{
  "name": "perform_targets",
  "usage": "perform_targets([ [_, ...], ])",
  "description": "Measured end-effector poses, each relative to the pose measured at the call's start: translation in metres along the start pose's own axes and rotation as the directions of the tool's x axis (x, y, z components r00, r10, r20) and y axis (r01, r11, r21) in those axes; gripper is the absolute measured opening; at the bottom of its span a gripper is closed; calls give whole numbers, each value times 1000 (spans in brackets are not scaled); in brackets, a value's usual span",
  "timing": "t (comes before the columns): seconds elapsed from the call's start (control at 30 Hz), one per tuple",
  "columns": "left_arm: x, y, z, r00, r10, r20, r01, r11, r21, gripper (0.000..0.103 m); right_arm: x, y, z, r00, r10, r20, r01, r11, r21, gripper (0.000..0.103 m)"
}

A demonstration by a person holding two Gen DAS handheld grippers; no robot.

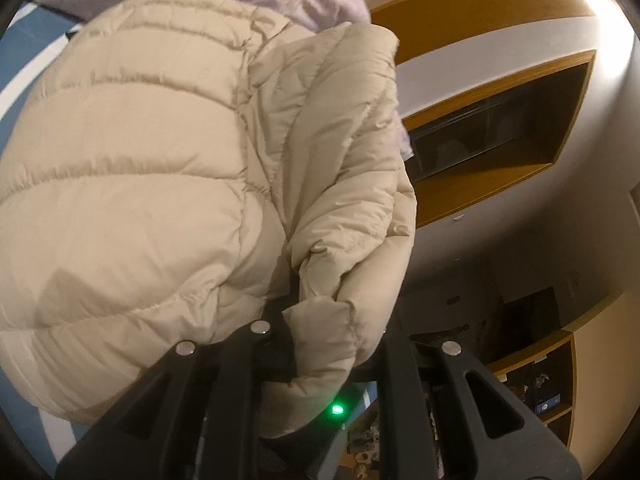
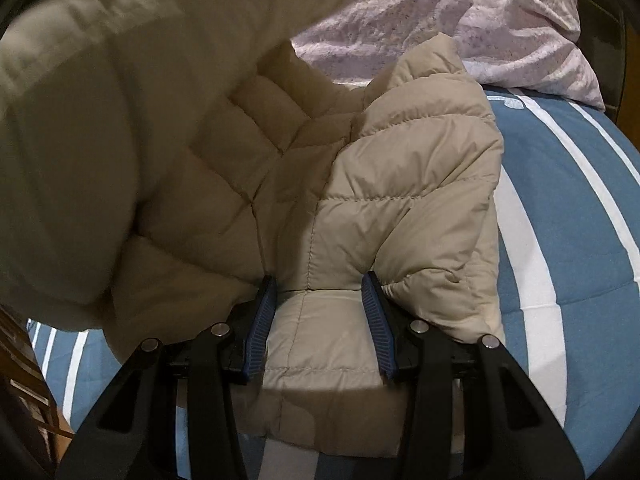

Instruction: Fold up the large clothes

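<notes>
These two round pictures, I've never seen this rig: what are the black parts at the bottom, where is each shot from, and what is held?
Each picture comes from a fisheye camera mounted on a hand-held pair of tongs, looking forward along its fingers. No robot arm: a person holds one in each hand. The left tongs are shut on a fold of the beige puffer jacket, lifting it. The right tongs squeeze another part of the jacket between blue pads, low over the blue-and-white striped bedcover. A lilac quilt lies behind.

Beige quilted puffer jacket [image 2: 400,184]: bunched on striped bed, one part lifted, blurred, draped over itself.
</notes>
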State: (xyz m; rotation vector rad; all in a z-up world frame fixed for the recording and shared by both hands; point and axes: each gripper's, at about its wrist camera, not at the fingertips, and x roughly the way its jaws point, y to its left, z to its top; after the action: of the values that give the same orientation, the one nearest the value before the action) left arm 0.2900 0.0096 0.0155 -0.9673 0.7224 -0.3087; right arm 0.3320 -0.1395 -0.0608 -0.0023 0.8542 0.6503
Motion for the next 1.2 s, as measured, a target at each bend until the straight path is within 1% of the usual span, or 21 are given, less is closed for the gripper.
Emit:
perform_targets([
  [0.17,17,16,10,999,12,-43,-13,1000,-26,14,-1,-6,-1,999,32,11,-32,999,32,46],
  [0.37,42,34,15,991,25,-131,-33,997,-66,15,-7,-17,-3,997,69,34,-72,995,74,46],
  [0.5,39,36,19,989,31,-147,-38,998,-46,21,-11,-24,-5,996,78,41,-81,993,83,46],
  [0.57,40,34,19,988,33,-150,-39,999,-36,28,-14,-26,-7,995,85,43,-88,992,93,46],
  [0.6,38,33,19,988,40,-148,-44,999,-26,30,-15,-28,-8,995,88,44,-92,991,98,46],
  [0.63,37,23,17,988,46,-146,-49,999,-17,34,-17,-29,-9,995,89,44,-93,990,102,46],
  [0.73,27,7,9,989,56,-134,-55,998,11,51,-18,-31,-10,995,90,44,-94,989,113,46],
  [0.83,25,-9,-2,990,81,-117,-77,996,40,52,-18,-33,-11,995,87,44,-92,989,120,46],
  [1.0,9,-14,-3,990,105,-98,-101,994,46,52,-19,-41,-10,995,87,44,-92,987,134,46],
  [1.07,1,-18,0,990,117,-82,-113,992,52,54,-23,-41,-14,995,89,45,-94,985,142,46],
  [1.2,-23,-20,8,986,167,-17,-165,984,74,56,-27,-42,-15,995,86,49,-93,984,152,46],
])
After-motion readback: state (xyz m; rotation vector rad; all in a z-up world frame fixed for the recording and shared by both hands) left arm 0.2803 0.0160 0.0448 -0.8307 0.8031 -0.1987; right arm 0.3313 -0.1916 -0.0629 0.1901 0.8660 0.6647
